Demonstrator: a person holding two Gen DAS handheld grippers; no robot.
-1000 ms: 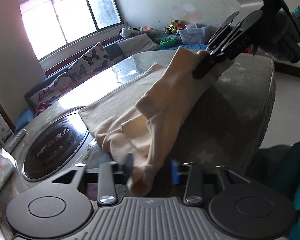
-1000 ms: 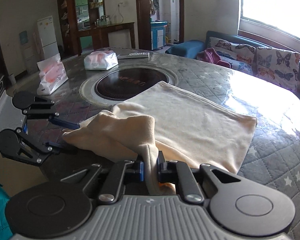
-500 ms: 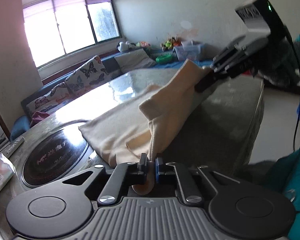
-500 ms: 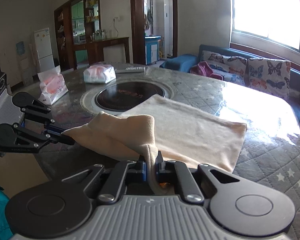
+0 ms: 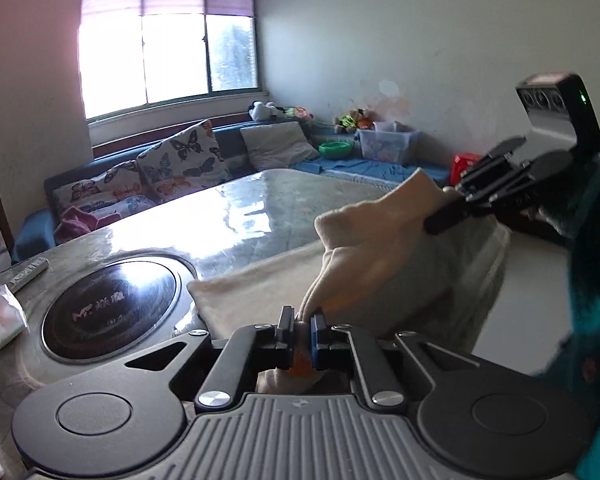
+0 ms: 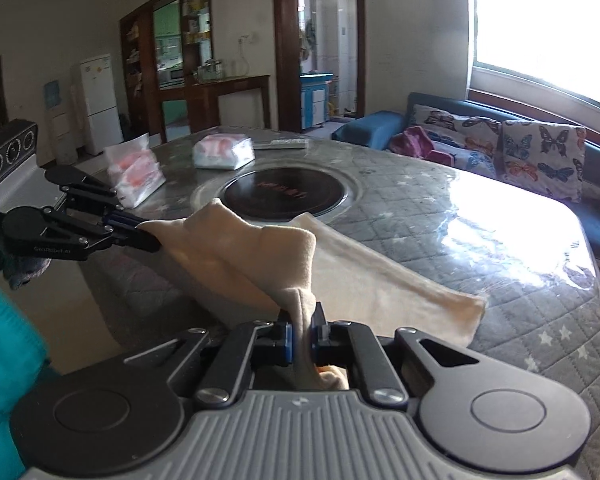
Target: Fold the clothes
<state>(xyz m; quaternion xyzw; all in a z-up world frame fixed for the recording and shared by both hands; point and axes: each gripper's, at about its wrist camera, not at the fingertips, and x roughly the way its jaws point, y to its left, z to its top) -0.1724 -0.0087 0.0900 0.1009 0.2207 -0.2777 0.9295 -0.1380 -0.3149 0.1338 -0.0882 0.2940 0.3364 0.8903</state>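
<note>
Cream garment (image 6: pixel 352 276): near edge lifted, pinched by left gripper (image 5: pixel 300 334) and right gripper (image 6: pixel 304 334); far half lay flat beside inset hob (image 6: pixel 286 194); tissue packs (image 6: pixel 222 152) stood well apart.

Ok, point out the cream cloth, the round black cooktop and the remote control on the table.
cream cloth (image 6: pixel 384 280), right wrist view, flat part lying on the table
cooktop (image 6: pixel 286 194), right wrist view, centre of the glass
remote control (image 6: pixel 282 144), right wrist view, middle of its body

Cloth (image 6: pixel 364 276) lies on surface (image 6: pixel 520 248), near edge raised between left tongs (image 6: pixel 150 240) and right tongs (image 6: pixel 302 334). Cooktop (image 6: pixel 286 192) behind cloth; two packets (image 6: pixel 222 151) beyond; sofa (image 6: pixel 500 148) right.
</note>
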